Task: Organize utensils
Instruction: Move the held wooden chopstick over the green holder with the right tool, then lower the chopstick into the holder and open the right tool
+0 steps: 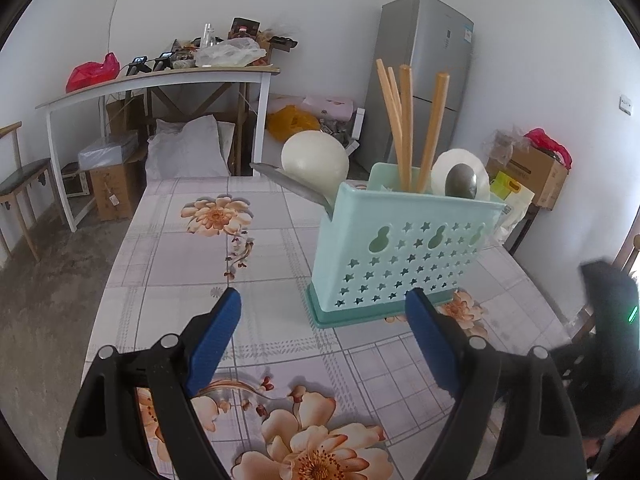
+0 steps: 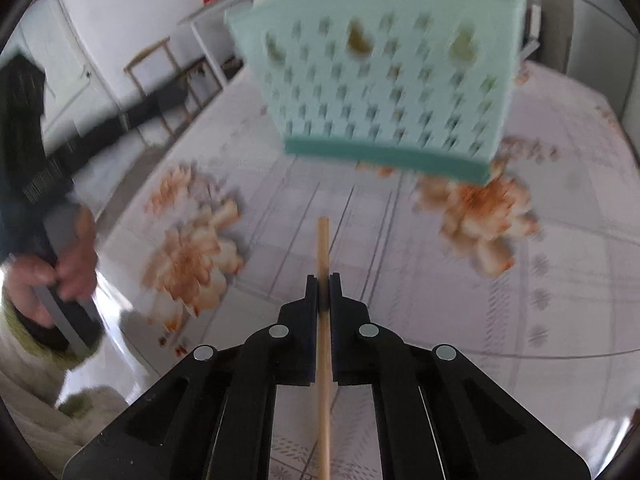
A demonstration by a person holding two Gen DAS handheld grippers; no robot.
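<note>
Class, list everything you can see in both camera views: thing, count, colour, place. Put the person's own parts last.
Utensil holder: one, mint green, on the table.
Chopsticks in holder: four, wooden, upright.
Held chopstick: one, wooden, in the right gripper.
Metal spoon: one, grey, in holder.
Ladles: two, white, in holder.
Tablecloth: one, floral.
Fridge: one, silver, by the wall.
Side table: one, white, cluttered.
Left gripper: open, empty.
Right gripper: shut on the chopstick.

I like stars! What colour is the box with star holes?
Mint green box, clearest in the left wrist view.
</note>
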